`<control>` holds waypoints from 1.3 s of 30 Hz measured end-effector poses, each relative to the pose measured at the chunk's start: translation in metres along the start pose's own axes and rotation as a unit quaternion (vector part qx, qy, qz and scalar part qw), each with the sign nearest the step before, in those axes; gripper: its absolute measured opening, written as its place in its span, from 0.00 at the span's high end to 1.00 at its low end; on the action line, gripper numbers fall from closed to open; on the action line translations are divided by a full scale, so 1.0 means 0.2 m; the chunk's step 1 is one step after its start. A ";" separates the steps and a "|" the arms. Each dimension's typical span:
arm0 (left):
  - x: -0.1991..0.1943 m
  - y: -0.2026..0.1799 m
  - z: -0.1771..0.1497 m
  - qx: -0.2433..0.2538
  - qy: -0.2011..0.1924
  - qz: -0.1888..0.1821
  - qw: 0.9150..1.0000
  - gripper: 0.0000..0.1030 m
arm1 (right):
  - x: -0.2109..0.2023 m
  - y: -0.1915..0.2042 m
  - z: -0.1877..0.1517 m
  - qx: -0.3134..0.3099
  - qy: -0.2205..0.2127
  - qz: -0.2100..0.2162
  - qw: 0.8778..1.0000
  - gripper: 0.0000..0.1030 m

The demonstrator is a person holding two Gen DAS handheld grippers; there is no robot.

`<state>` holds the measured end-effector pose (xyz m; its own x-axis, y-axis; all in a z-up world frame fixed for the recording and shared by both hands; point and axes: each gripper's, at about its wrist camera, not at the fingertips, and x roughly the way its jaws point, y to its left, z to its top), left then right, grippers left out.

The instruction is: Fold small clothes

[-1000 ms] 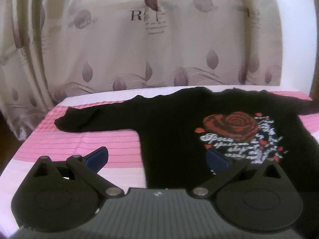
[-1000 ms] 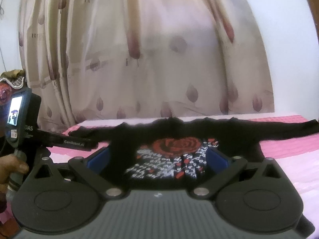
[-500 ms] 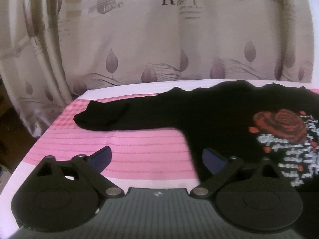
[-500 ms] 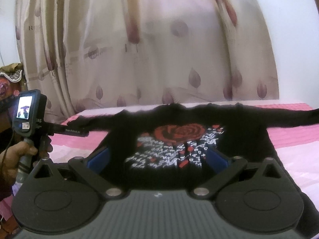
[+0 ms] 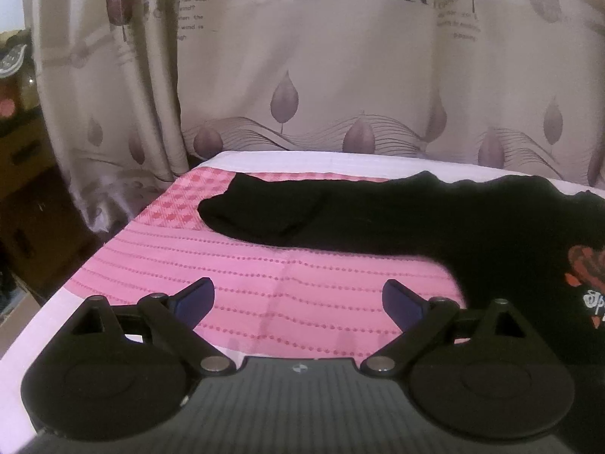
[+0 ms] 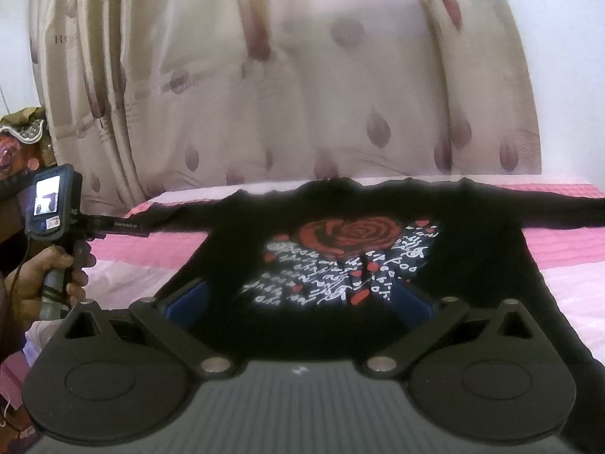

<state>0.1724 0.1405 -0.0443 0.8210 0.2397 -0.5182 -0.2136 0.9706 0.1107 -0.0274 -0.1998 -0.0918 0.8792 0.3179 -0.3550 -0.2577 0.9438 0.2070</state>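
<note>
We are holding the left gripper (image 5: 298, 300) unclenched and empty near the black shirt's (image 6: 363, 249) left sleeve (image 5: 272, 208), which is lying crosswise on the pink bed (image 5: 264, 295), while the right gripper (image 6: 298, 299), also released, is facing the shirt's middle.

A bed (image 5: 264, 302) covered in a pink dotted sheet (white along its edges) carries one thing: a black long-sleeved top (image 6: 340, 265) spread flat, rose print facing up. In the right wrist view its sleeves reach out toward 9 and 3 o'clock, neckline at 12.
</note>
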 end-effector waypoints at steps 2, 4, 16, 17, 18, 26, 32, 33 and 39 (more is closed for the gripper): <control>0.00 -0.01 0.00 0.005 -0.003 0.000 1.000 0.08 | 0.01 0.00 0.00 0.002 0.002 0.000 1.000 0.00; 0.01 -0.01 0.00 0.010 -0.006 0.000 1.000 0.08 | 0.01 0.00 0.00 0.003 0.005 -0.001 1.000 0.00; 0.04 -0.04 0.00 0.031 -0.017 0.006 0.999 0.08 | 0.02 0.01 0.00 0.003 0.013 0.002 1.000 0.00; 0.04 -0.04 0.00 0.034 -0.020 0.007 0.999 0.08 | 0.02 0.01 0.00 0.002 0.014 0.002 1.000 0.00; 0.04 -0.04 0.01 0.037 -0.022 0.007 0.999 0.09 | 0.02 0.01 -0.01 0.001 0.015 0.002 1.000 0.00; 0.13 0.00 0.03 0.106 -0.045 0.002 0.993 0.18 | 0.05 -0.01 -0.03 0.008 0.020 0.000 1.000 0.00; 0.25 0.02 0.12 0.142 -0.070 -0.007 0.987 0.26 | 0.09 -0.03 -0.05 0.011 0.036 -0.001 0.999 0.00; 0.28 0.03 0.13 0.141 -0.069 -0.007 0.988 0.28 | 0.10 -0.03 -0.06 0.010 0.037 -0.002 0.999 0.00; 0.46 0.05 0.20 0.165 -0.066 -0.005 0.984 0.28 | 0.14 -0.06 -0.08 0.020 0.048 -0.011 0.999 0.00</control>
<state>0.2674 0.1736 -0.0574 0.8883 0.2101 -0.4084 -0.0401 0.9214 0.3866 -0.0062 -0.2011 -0.1185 0.8411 0.3069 -0.4453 -0.2219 0.9467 0.2333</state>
